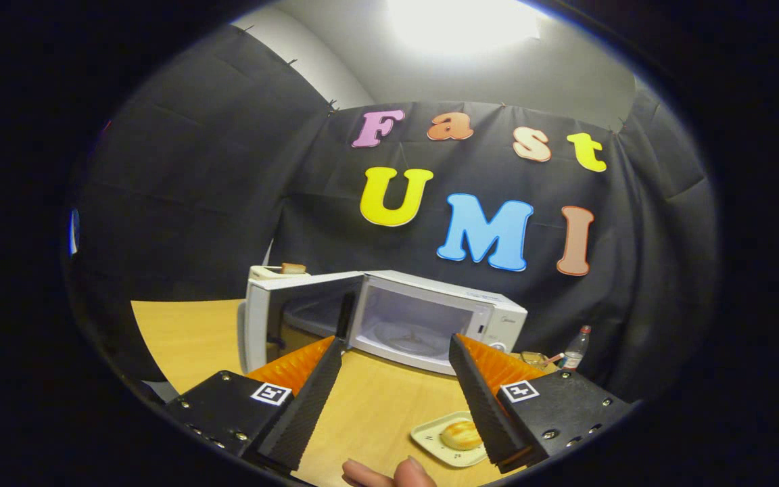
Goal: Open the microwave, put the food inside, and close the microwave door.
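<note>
Bread (460,434) on its small plate (430,439) sits low in the frame, on the counter (376,399) just inside our claw's (396,348) right finger — nearer us than the microwave (423,318), whose door (295,318) hangs open at centre-left. Our claw is spread wide, holding nothing — so we judge the pickup lies down and right.

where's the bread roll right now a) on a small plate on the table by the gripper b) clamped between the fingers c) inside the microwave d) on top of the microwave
a: the bread roll lies on a small plate on the table; the gripper is open, and the microwave is open and empty.
</note>
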